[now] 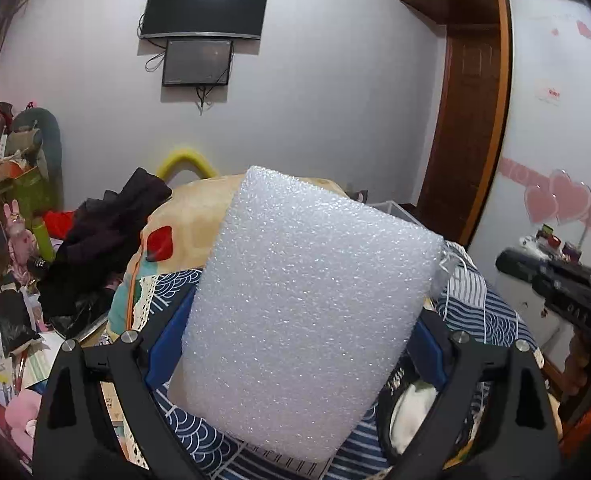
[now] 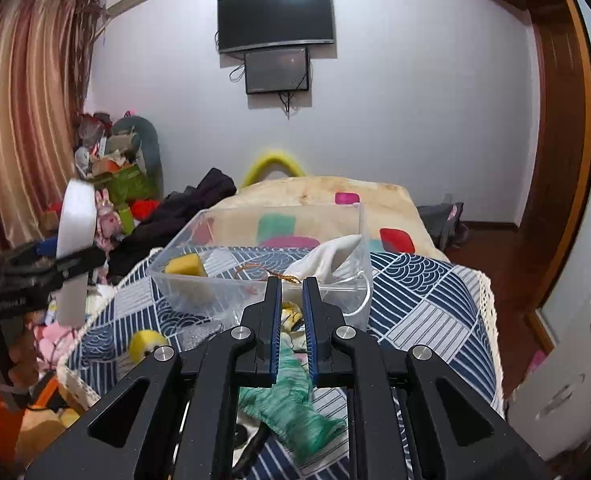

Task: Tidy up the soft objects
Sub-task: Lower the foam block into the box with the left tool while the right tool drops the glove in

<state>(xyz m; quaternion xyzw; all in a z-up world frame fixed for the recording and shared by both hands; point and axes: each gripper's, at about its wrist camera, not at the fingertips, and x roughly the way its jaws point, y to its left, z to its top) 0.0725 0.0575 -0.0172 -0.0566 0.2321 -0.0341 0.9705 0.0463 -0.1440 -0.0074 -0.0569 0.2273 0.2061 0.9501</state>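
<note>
Foam sheet (image 1: 303,304), white, fills the frame centre, clamped across its width by your left gripper (image 1: 295,344). Your right gripper (image 2: 292,312) is closed on a green knit cloth (image 2: 291,396) at lower centre, above the patterned bed (image 2: 423,300). Clear bin (image 2: 199,284) behind holds a yellow sponge (image 2: 185,266).

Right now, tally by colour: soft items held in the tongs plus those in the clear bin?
White: 2, foam pad, pouch
Yellow: 1, sponge
Green: 1, sock
Brown: 1, cord
Total: 5
</note>
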